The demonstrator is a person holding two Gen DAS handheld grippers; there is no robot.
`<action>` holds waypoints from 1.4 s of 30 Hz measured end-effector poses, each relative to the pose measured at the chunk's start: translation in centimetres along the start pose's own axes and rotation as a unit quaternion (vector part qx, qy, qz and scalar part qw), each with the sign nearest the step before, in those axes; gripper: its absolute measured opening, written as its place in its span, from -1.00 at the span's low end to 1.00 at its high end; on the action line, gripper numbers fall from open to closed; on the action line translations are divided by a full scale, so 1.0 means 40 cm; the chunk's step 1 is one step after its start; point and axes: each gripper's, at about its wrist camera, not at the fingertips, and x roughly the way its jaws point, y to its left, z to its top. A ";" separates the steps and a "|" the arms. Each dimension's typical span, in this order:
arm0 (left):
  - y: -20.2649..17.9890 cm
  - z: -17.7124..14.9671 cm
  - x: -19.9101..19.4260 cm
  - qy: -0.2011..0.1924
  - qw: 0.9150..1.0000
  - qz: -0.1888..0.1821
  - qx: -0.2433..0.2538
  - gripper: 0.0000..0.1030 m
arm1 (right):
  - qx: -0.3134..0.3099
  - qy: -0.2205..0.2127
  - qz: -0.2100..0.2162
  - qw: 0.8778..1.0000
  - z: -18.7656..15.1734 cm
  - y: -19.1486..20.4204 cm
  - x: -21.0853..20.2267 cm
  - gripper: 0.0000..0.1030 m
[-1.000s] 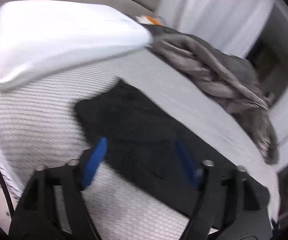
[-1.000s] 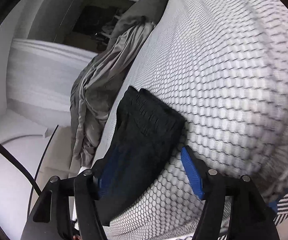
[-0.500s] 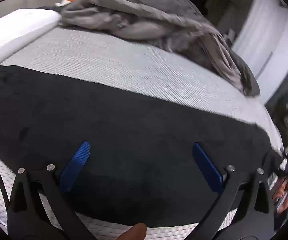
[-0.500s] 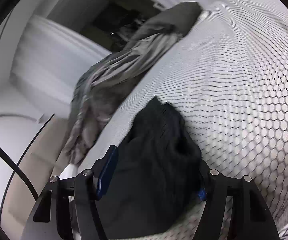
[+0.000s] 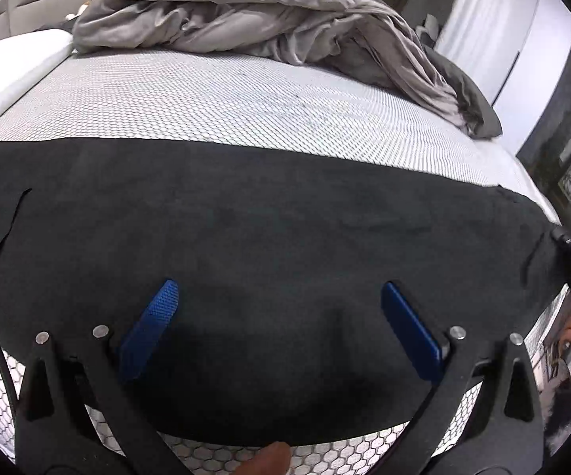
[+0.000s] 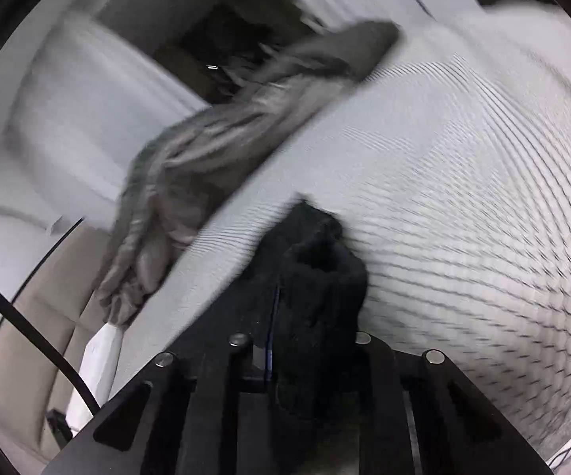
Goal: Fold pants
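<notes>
Two views: left tongs (image 5: 277,320) wide over pants (image 5: 246,237); right tongs (image 6: 305,316) closing, gripping cloth.

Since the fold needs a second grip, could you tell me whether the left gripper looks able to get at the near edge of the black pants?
Probably yes: the left gripper hangs wide open above the black pants, nothing between its fingers and the cloth.

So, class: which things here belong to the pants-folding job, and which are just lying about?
Job:
- black pants
- left gripper, open over them
- right gripper, closing on one end

Lying about:
- grey blanket
- white pillow
- mattress, work surface
</notes>
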 end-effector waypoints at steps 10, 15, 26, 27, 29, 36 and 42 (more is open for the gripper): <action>0.154 0.055 -0.026 0.003 0.996 -0.028 -0.089 0.94 | -0.240 0.234 0.218 0.917 -0.293 0.514 0.161 0.29; 0.152 0.069 -0.002 0.026 0.989 -0.098 -0.106 0.40 | -0.234 0.193 0.111 0.946 -0.276 0.409 0.134 0.30; -0.057 0.035 0.206 0.169 0.951 -0.247 -0.083 0.19 | -0.177 0.224 0.054 0.957 -0.297 0.206 0.140 0.29; -0.060 0.037 0.215 0.170 0.949 -0.252 -0.088 0.19 | -0.179 0.225 0.054 0.956 -0.305 0.194 0.122 0.29; -0.066 0.050 0.238 0.171 0.943 -0.267 -0.104 0.18 | -0.188 0.228 0.054 0.954 -0.311 0.210 0.128 0.29; -0.099 0.038 0.234 0.127 0.955 -0.234 -0.130 -0.83 | -0.202 0.230 0.041 0.951 -0.320 0.236 0.178 0.29; -0.067 0.084 0.083 0.031 0.974 -0.205 -0.090 -0.87 | -0.188 0.222 0.070 0.954 -0.308 0.276 0.181 0.29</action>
